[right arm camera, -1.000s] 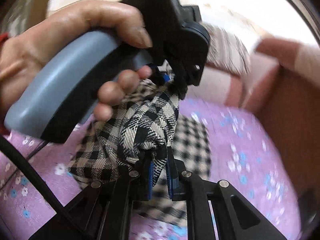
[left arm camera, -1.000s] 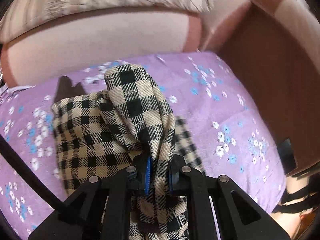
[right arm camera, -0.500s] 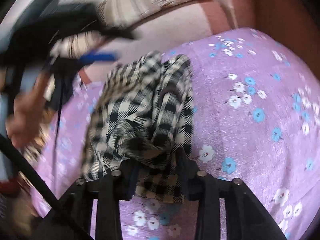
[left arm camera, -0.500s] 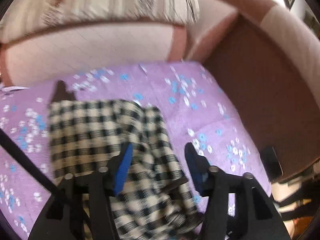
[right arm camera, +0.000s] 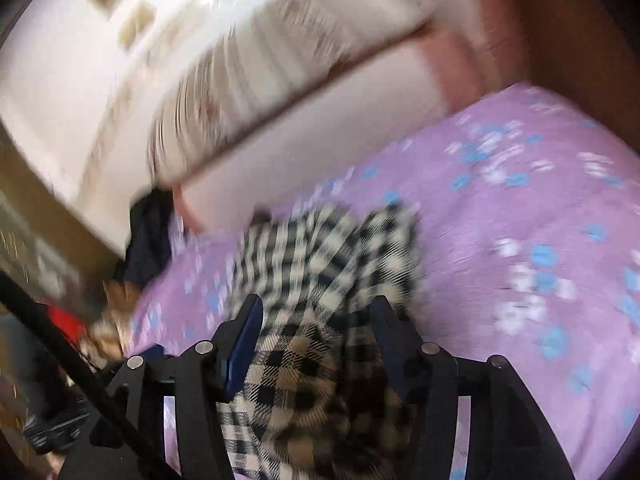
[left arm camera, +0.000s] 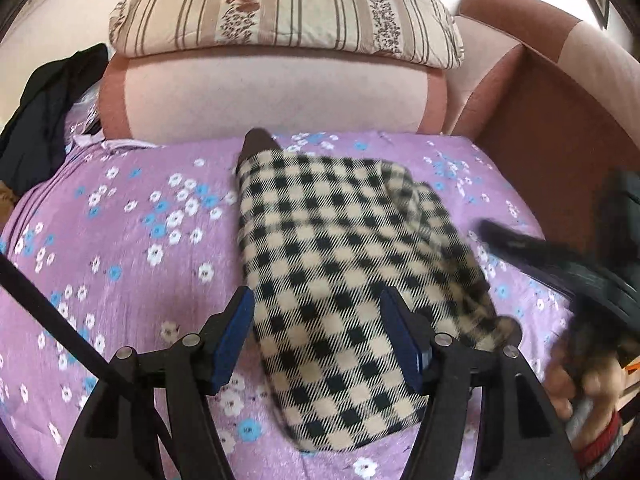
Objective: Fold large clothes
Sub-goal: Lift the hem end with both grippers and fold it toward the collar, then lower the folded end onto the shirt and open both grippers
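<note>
Two grippers hang over the bed, and both have just been opening. The left gripper (left arm camera: 316,332) stands with its jaws spread wide, blue pads (left arm camera: 232,344) clear of the cloth, nothing pinched between them. Below it the checked garment (left arm camera: 340,280) lies folded into a long strip on the purple flowered sheet (left arm camera: 132,240), running from the near edge up toward the pink headboard cushion (left arm camera: 280,96). A striped pillow (left arm camera: 288,8) sits on top of that cushion, and a dark garment (left arm camera: 44,120) is heaped at the far left. At the right edge the person's hand (left arm camera: 580,384) shows, blurred, around the other tool.

Over to the right wrist view, heavily smeared: the right gripper (right arm camera: 316,340) also has its jaws apart, and the checked garment (right arm camera: 320,280) bunches up between the fingers (right arm camera: 244,336) without being squeezed. Whether the cloth brushes a pad cannot be told through the blur.
</note>
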`<state>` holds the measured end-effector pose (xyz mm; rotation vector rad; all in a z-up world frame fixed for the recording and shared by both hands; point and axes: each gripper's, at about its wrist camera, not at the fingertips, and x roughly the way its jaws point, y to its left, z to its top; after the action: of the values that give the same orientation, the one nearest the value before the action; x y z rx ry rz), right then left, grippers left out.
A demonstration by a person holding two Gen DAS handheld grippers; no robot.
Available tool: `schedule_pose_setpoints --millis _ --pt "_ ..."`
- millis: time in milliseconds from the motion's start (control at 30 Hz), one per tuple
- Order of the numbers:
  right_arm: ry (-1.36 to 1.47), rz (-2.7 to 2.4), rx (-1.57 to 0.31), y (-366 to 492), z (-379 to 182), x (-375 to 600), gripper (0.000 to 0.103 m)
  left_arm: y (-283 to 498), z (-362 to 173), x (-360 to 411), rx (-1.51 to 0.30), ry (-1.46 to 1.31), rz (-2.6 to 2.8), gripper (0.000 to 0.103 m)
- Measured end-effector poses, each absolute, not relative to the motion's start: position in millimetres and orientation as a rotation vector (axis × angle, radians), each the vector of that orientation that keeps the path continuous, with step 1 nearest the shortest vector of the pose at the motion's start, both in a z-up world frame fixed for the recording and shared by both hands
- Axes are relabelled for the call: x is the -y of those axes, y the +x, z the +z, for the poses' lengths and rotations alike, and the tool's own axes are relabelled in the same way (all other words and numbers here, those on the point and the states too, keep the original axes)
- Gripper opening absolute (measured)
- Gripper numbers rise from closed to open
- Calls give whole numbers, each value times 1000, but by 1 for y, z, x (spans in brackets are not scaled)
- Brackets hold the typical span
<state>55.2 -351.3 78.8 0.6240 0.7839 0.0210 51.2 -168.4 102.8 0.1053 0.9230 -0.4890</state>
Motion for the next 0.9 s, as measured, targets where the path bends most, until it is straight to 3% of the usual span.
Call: schedule_pose_setpoints --millis 100,133,167,267,433,600,767,900 --pt "548 48 -892 86 49 336 60 47 97 170 -904 133 -469 64" --pt "541 56 -916 90 39 332 49 46 96 170 -896 143 -464 64" --pt "548 83 -936 93 32 330 22 46 96 171 -890 145 -463 64" --pt "561 97 -911 86 38 336 14 51 90 179 -895 120 -465 64" --pt "591 42 -825 68 64 361 11 47 73 202 -930 106 -528 64" --pt "593 -28 -915 67 35 373 11 33 38 219 -933 220 -505 64" --pt "599 -53 -981 67 21 376 31 28 13 220 -958 291 -455 65" --pt "592 -127 -843 41 58 392 33 24 27 204 -978 195 -482 64"
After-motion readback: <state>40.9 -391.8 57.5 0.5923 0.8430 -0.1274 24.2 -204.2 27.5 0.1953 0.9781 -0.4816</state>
